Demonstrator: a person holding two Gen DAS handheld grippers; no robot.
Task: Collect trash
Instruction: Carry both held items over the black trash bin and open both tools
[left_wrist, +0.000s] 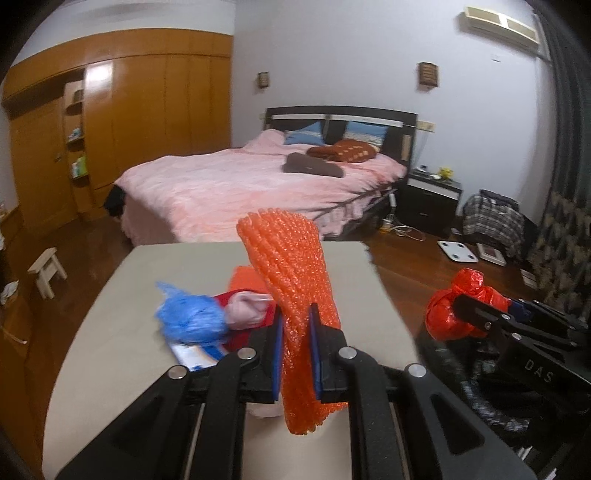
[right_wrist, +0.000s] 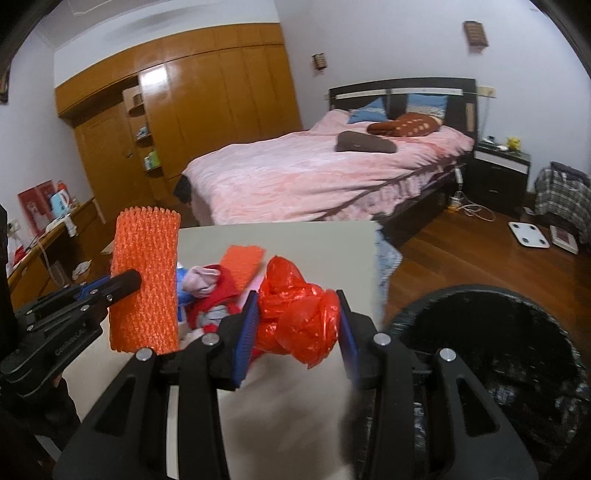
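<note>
**Both grippers loaded; the bin lies to the right**

The right gripper (right_wrist: 297, 325) is clamped on a crumpled red plastic bag (right_wrist: 295, 317), held above the near right edge of the beige table (right_wrist: 317, 240). The black-lined round trash bin (right_wrist: 491, 354) sits just beside it, lower and to its right, so the right gripper is plainly the nearer one.

The left gripper (left_wrist: 297, 350) is closed on a flattened orange foam-net sleeve (left_wrist: 291, 280), its long axis roughly upright. It is farther left, over the table, and would likely have to cross past the right gripper. A blue plastic bag (left_wrist: 188, 317) and other scraps lie on the table.
</note>
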